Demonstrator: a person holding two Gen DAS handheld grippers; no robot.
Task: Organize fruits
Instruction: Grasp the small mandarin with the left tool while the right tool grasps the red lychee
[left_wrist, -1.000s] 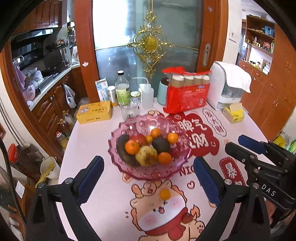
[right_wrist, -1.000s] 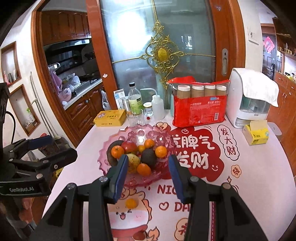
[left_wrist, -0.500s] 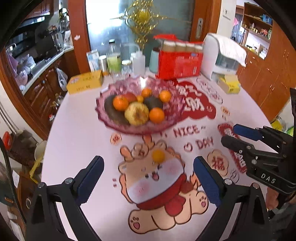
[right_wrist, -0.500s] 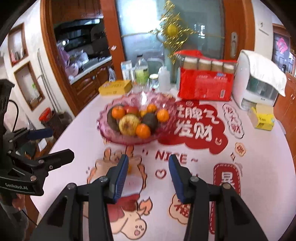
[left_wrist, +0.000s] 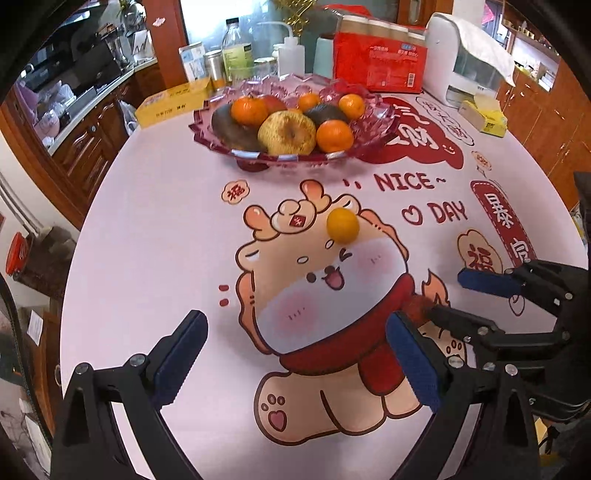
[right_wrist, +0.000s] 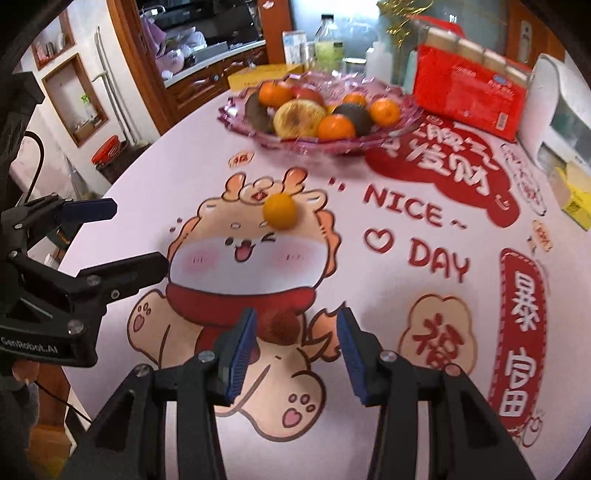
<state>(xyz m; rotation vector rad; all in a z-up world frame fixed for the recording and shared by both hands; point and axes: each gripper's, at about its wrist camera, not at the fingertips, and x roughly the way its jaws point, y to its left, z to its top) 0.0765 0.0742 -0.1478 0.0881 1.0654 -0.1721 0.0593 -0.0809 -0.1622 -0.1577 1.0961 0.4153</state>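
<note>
A scalloped pink glass fruit bowl stands toward the far side of the round table, whose pale cloth is printed with a cartoon dragon. In the bowl lie several orange tangerines, a blotched yellow-brown pear, a red apple and two dark avocado-like fruits. A single small yellow-orange citrus fruit sits loose on the cloth, on the dragon's forehead, well apart from the bowl and nearer the camera. Behind the bowl stand a red shrink-wrapped pack of paper cups, a flat yellow box and bottles. The left hand-held gripper has its blue-padded jaws wide with nothing between them; the right hand-held gripper holds its jaws narrower, also empty. Compared with a second ago, both have dropped toward the table and tipped downward, so the bowl now sits high in each view and the loose fruit lies ahead of the jaws.
</note>
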